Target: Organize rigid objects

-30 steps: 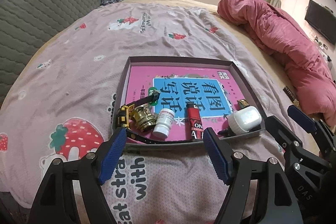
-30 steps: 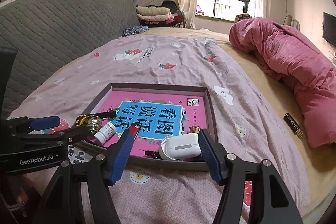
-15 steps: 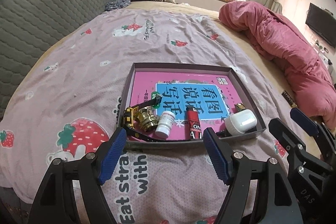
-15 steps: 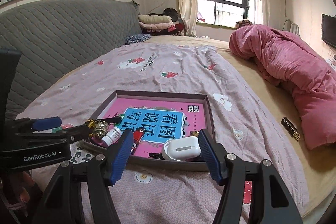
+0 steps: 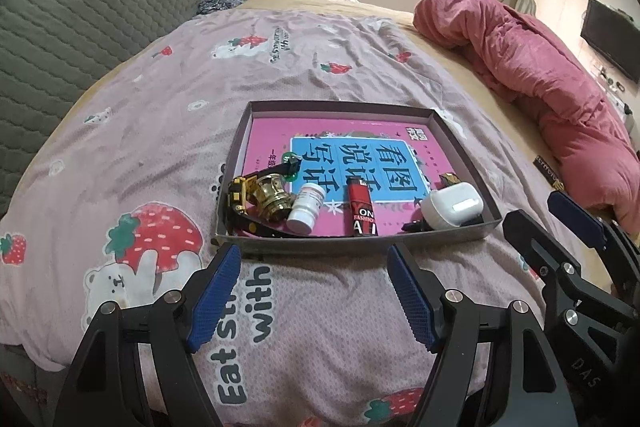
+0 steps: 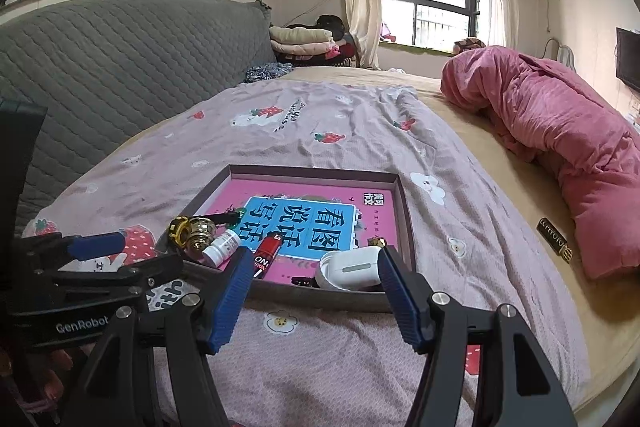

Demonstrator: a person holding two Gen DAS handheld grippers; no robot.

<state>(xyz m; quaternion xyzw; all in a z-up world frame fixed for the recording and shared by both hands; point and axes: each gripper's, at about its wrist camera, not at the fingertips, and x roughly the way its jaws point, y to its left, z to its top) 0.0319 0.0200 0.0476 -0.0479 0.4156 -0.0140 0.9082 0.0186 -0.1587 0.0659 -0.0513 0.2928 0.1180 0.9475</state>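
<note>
Both pairs of jaws stand wide apart with nothing between them: the left gripper [image 5: 314, 259] and the right gripper [image 6: 314, 259] each show two black angular arms faced with ribbed blue pads, hovering over the bedspread just short of the near wall of a shallow rectangular tray [image 5: 352, 247]. The tray looks like thin grey-brown card with low upright walls, and its floor is covered by a glossy pink book [image 5: 348, 151] with a blue panel of large printed characters. Along the near wall lie the rigid objects: a shiny, ribbed brass fitting [image 5: 272, 197] with a yellow-and-black piece at its left, a small white cylindrical bottle [image 5: 306, 207] on its side, a smooth red lighter [image 5: 362, 207] with white lettering, and a rounded white earbud case [image 5: 454, 205] in the right corner. A black strap-like piece runs under the brass fitting and is partly hidden by it; a small dark item beside the case and a tiny gold-dark thing behind it are too small to identify. The pinkish-mauve bedspread [image 5: 160, 131] is a finely dimpled fabric printed with strawberries and bears. A quilted grey headboard [image 6: 100, 67] rises at the left, and a plush, rumpled pink blanket [image 6: 560, 147] lies at the right, cut off by the frame edge.
</note>
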